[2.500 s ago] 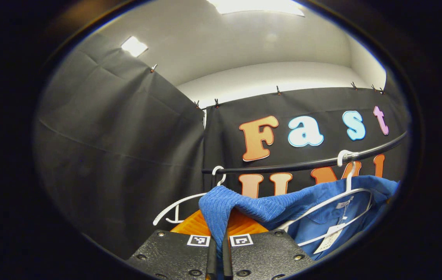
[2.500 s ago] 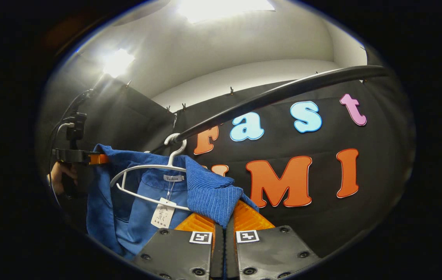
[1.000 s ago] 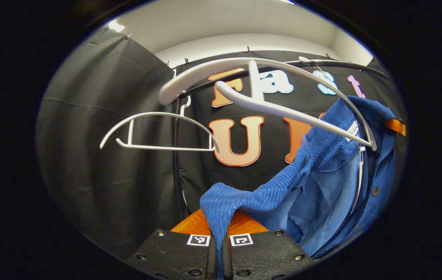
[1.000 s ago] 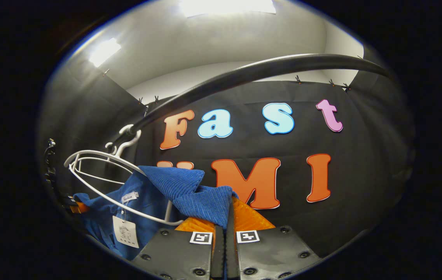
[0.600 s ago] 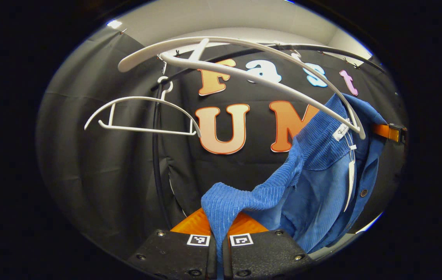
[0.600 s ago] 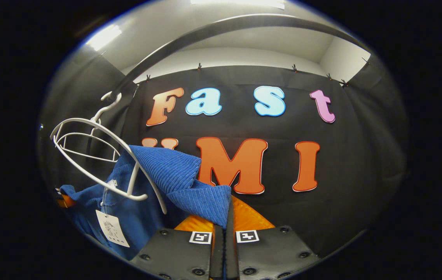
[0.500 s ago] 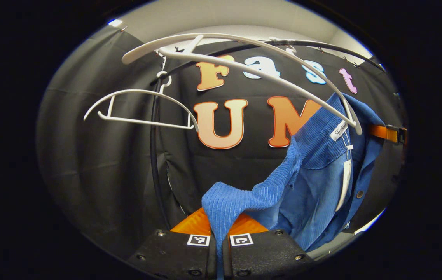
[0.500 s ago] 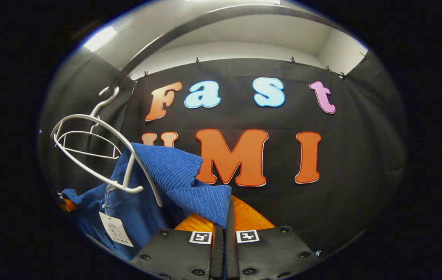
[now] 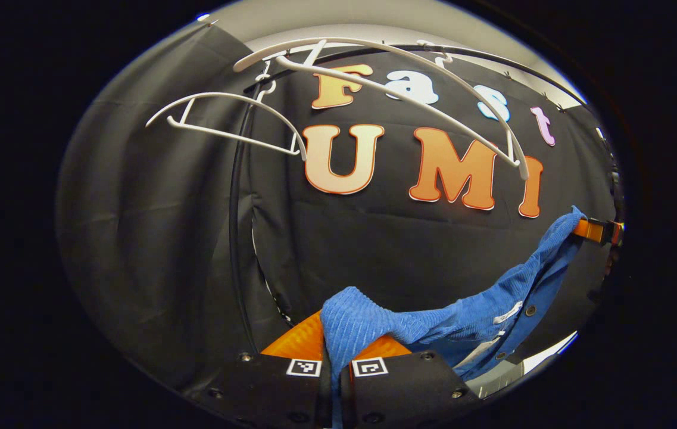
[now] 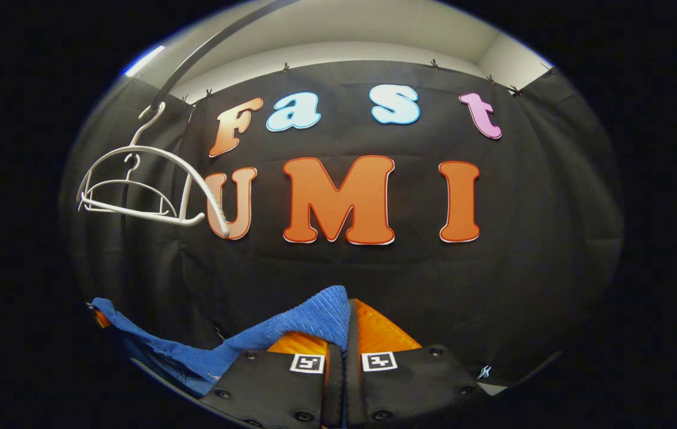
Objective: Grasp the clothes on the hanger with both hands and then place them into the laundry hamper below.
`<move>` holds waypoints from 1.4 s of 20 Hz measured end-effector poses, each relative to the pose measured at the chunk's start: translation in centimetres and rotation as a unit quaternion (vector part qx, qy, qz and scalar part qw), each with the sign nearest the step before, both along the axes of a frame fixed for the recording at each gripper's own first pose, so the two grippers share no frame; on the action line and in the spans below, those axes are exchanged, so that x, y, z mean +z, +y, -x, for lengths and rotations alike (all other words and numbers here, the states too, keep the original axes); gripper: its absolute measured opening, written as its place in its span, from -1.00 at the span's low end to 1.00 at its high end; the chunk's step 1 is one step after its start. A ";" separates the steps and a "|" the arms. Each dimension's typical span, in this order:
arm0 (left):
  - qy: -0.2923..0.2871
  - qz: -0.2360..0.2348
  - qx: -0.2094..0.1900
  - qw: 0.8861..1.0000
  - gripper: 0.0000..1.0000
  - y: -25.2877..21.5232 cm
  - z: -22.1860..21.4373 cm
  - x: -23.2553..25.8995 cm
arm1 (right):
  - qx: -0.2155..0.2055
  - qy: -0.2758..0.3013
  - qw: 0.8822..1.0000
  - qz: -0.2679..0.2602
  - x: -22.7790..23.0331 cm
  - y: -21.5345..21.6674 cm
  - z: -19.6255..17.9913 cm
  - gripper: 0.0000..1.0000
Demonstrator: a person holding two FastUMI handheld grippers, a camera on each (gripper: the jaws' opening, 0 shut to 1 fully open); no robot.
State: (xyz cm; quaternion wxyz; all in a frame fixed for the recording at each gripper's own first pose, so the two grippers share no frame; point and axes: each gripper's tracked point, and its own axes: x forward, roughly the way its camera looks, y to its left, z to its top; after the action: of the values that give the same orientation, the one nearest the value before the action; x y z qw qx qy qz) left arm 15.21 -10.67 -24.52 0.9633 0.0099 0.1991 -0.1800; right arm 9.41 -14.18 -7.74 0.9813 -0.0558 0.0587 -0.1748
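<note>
Now both my grippers, left (image 9: 332, 381) and right (image 10: 344, 381), clamp the shirt (image 9: 433, 325) (off its hanger (image 9: 409, 89)); next, lower into the hamper.

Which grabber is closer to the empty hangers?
Left. The hangers spread wide just above the left gripper. From the right gripper they look smaller, up and off to its left. Both grippers are shut on the shirt.
</note>
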 end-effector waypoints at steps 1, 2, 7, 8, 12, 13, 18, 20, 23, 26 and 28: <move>0.011 -0.003 0.001 1.000 -0.89 0.0 0.5 -0.6 | 0.005 0.008 1.000 -0.007 -0.7 0.4 0.1 -0.81; 0.021 -0.003 0.000 1.000 -0.89 -0.2 1.1 -1.1 | 0.014 0.015 1.000 -0.015 -1.3 1.2 0.2 -0.81; 0.060 0.009 -0.026 0.998 -0.89 -3.1 3.7 -3.8 | 0.090 0.070 0.993 -0.036 -6.0 6.9 0.1 -0.81; 0.070 0.012 -0.037 0.997 -0.89 -4.2 4.3 -4.3 | 0.107 0.082 0.990 -0.044 -7.2 8.1 0.1 -0.81; 0.125 0.024 -0.091 0.988 -0.88 -8.6 6.8 -7.8 | 0.142 0.147 0.971 -0.124 -14.3 12.2 1.2 -0.80; 0.143 0.021 -0.099 0.985 -0.88 -9.4 7.7 -9.2 | 0.140 0.167 0.966 -0.140 -16.3 12.5 1.6 -0.81; 0.256 -0.022 -0.123 0.959 -0.85 -10.1 11.8 -16.5 | 0.117 0.274 0.936 -0.184 -26.0 12.4 5.0 -0.81; 0.293 -0.037 -0.124 0.947 -0.87 -9.6 13.6 -19.2 | 0.103 0.315 0.922 -0.202 -29.4 12.2 6.4 -0.80; 0.347 -0.054 -0.107 0.930 -0.87 -8.7 15.7 -23.0 | 0.086 0.379 0.894 -0.224 -34.1 12.6 9.2 -0.80; 0.382 -0.059 -0.091 0.918 -0.84 -8.1 17.2 -25.1 | 0.073 0.412 0.877 -0.236 -36.0 13.0 10.9 -0.80; 0.387 -0.067 -0.091 0.915 -0.83 -7.5 17.6 -25.7 | 0.066 0.428 0.870 -0.234 -37.5 12.8 11.2 -0.80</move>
State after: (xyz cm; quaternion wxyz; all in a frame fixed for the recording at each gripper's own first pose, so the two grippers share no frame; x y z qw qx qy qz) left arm -2.34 -18.17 -50.20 0.7876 0.0222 0.5661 -0.2425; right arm -1.83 -1.38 -45.20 0.8537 0.1026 0.5082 -0.0495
